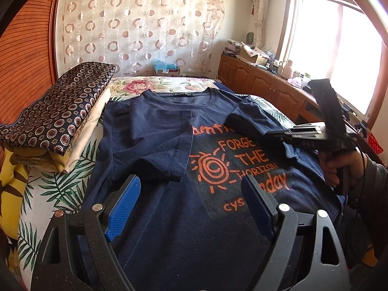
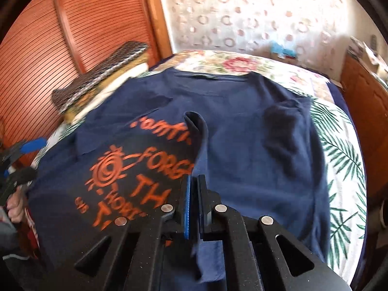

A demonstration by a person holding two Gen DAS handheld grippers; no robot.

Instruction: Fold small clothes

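Navy cotton fills the nearest part of both views: the T-shirt [image 1: 155,131] lies front-up across my bed [image 1: 48,189], its orange sun-and-lettering print facing the ceiling. My left gripper [image 1: 191,208] hangs just over the lower part of the shirt with its jaws spread wide and nothing between them — the blue ribbed pad on one finger and the dark pad on the other stand well apart, with bare cloth showing in the gap.

My right gripper [image 2: 194,195] is another matter. Its own camera shows the jaws pressed nearly together on a fold of the shirt's right edge, and a ridge of navy cloth rises from the pads and curls over toward the print. That picture is smeared, so I cannot say how much fabric the pads have. From the left camera I see what the right one cannot: my right hand [image 1: 339,167] around the handle, the tool lying low across the shirt's right side, and the right sleeve draped beside it. The same view shows the left side of the shirt already laid inward, covering the start of the lettering.

Farther off, a stack of folded bedding [image 1: 60,116] topped with a dark patterned cloth sits beside the shirt against the slatted wooden panel [image 2: 60,36]. Beyond the collar come the floral sheet [image 1: 155,86], the ring-patterned curtain [image 1: 135,29], and — in the left view only — the window [image 1: 339,55] above a cluttered wooden cabinet [image 1: 262,84].
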